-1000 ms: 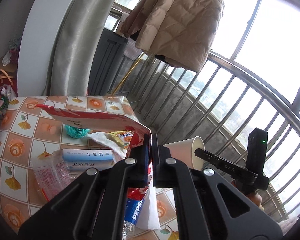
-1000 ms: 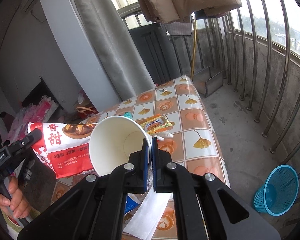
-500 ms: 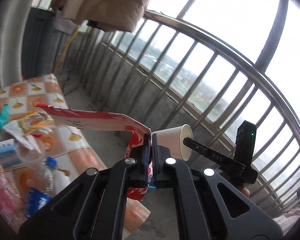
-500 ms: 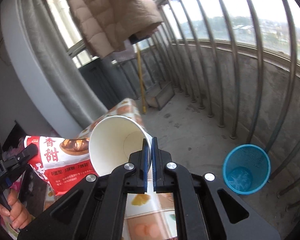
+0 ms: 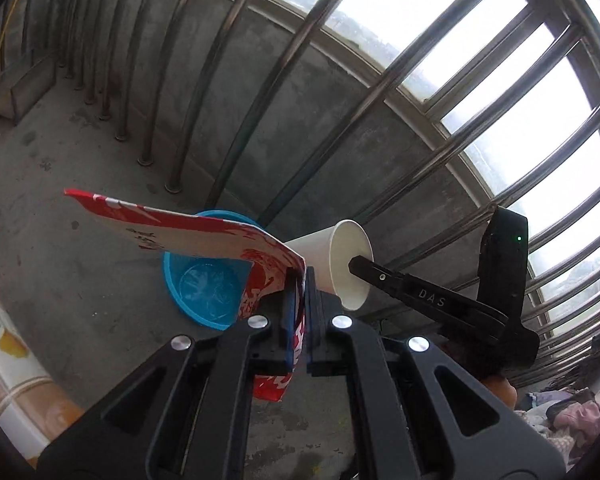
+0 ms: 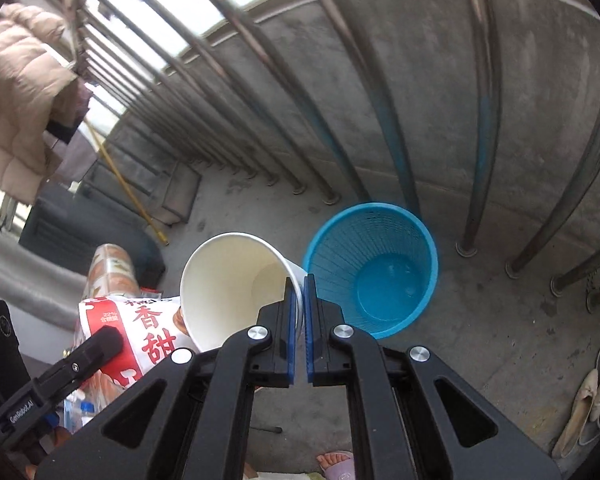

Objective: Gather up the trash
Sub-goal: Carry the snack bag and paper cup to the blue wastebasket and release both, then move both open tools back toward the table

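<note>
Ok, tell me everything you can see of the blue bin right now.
The blue bin is a round plastic wastebasket with slatted, mesh-like walls, a smooth rim and a solid bottom, tapering downward. It stands upright on the concrete floor close to the metal railing bars. Inside it looks empty apart from a faint sheen at the bottom. Nothing touches it. In the left wrist view the red snack bag partly hides it; the paper cup hangs beside it in the right wrist view.

Metal railing bars run along a concrete wall past the fingers. Off to their left hangs a beige puffer jacket, with a yellow pole leaning below it. Low on the right, what looks like a pair of pale shoes, kinda blurry.
</note>
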Demonstrator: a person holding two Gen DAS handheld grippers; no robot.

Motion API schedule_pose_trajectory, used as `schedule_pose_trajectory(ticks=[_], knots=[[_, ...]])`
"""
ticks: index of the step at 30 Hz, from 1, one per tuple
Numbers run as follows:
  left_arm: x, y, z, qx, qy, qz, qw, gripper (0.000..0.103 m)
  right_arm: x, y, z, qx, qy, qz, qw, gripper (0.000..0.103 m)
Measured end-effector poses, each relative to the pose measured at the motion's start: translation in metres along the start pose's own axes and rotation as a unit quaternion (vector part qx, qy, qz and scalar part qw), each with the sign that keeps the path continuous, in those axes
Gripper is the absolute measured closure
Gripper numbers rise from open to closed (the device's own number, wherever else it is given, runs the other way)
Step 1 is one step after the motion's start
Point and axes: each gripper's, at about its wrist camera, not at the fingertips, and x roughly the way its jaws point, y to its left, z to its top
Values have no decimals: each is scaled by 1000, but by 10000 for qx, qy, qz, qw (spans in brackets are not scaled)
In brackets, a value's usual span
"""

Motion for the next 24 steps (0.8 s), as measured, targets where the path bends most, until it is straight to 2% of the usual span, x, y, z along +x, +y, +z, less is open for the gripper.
schedule_pose_trajectory(ticks=[3,4,5,7,8,10,14,19,22,24], knots=[[44,2,12,53,133,1,9999,101,27,-25,15,325,32,-139,9994,98],[59,4,14,88,226,81,9997,91,40,-31,21,410,64,-175,9990,98],[76,9,18,105,338,225,9991,66,56,-39,26,489,97,-223,9985,97],[100,19,21,116,498,743,9959,35,91,-53,30,601,311,-221,9975,75],[109,24,22,106,524,946,9941,35,106,-65,29,723,432,-285,9960,53],[116,34,23,-34,605,1132,9917,35,129,-80,23,906,590,-454,9931,50],[97,47,24,-287,462,1103,9924,35,141,-89,9,850,716,-512,9925,50],[48,36,19,96,-88,1285,9916,30,126,-80,0,504,560,-538,9957,46],[13,28,12,443,-435,1189,9910,19,104,-61,-1,76,295,-609,9977,37],[-13,23,9,537,-516,1035,9918,19,85,-41,0,-268,73,-710,9971,28]])
